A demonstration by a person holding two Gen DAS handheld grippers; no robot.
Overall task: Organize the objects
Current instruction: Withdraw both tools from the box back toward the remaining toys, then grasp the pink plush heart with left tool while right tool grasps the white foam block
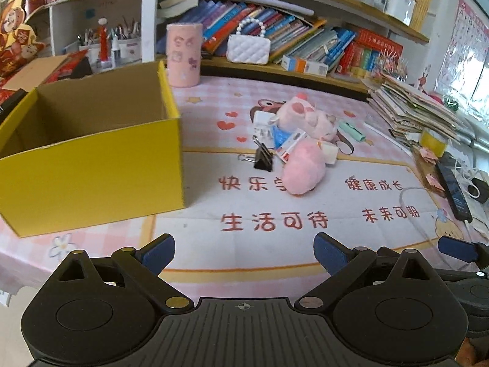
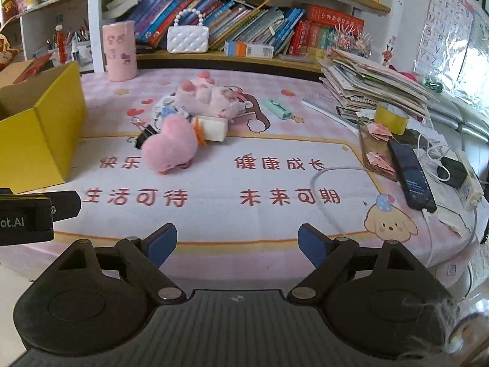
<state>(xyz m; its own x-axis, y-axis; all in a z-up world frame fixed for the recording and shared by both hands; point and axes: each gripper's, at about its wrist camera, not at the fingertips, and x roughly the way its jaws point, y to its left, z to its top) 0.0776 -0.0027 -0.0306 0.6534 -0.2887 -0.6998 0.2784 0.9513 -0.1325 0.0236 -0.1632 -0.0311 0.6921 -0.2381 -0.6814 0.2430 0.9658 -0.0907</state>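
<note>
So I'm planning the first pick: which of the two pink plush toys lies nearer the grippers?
The round, plain pink plush toy, at the front of the pile beside the black binder clip. The paler pig-shaped plush toy lies behind it, toward the bookshelf.

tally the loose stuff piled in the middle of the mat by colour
pink: 2, plush pig and fluffy ball
black: 1, binder clip
white: 2, plug and small box
green: 1, small case
blue and white: 1, card pack
total: 7
</note>
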